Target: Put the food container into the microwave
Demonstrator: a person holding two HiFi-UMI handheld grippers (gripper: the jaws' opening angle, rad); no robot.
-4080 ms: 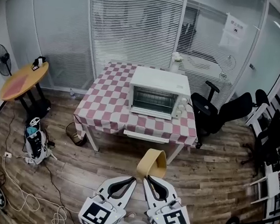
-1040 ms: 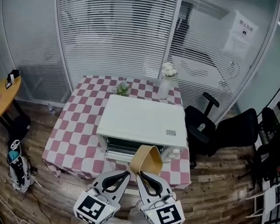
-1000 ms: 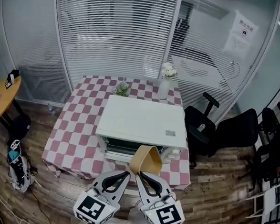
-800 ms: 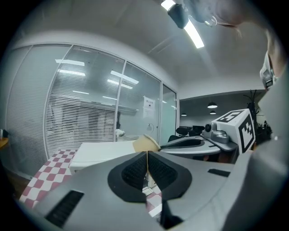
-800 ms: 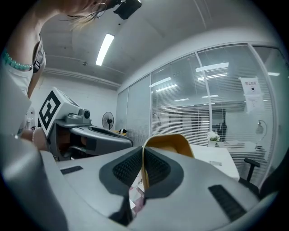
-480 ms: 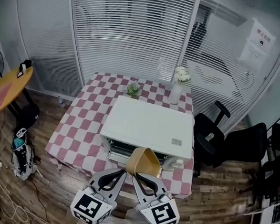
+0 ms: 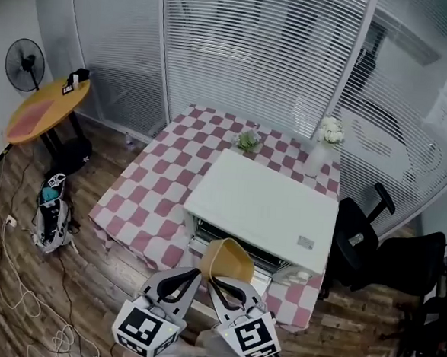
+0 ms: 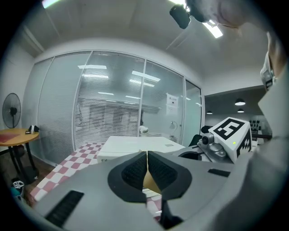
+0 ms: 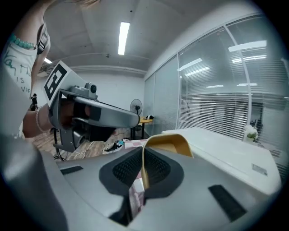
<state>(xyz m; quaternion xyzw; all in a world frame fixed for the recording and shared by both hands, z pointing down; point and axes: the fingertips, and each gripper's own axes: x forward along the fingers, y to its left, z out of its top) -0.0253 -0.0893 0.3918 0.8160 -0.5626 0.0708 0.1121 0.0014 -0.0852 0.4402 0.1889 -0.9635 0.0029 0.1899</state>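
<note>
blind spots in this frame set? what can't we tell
1. Door of the microwave, open or closed: head view, hidden below its own top and behind the food container.
2. Label on the microwave's top: head view, too small to read.
3. Food container's base: right gripper view, hidden by the right gripper.

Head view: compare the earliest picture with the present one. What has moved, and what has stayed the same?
The person has walked up to the table, carrying the food container from well short of it to just in front of the microwave. Nothing was picked up or released: the left tongs and right tongs stay shut on the container.
</note>
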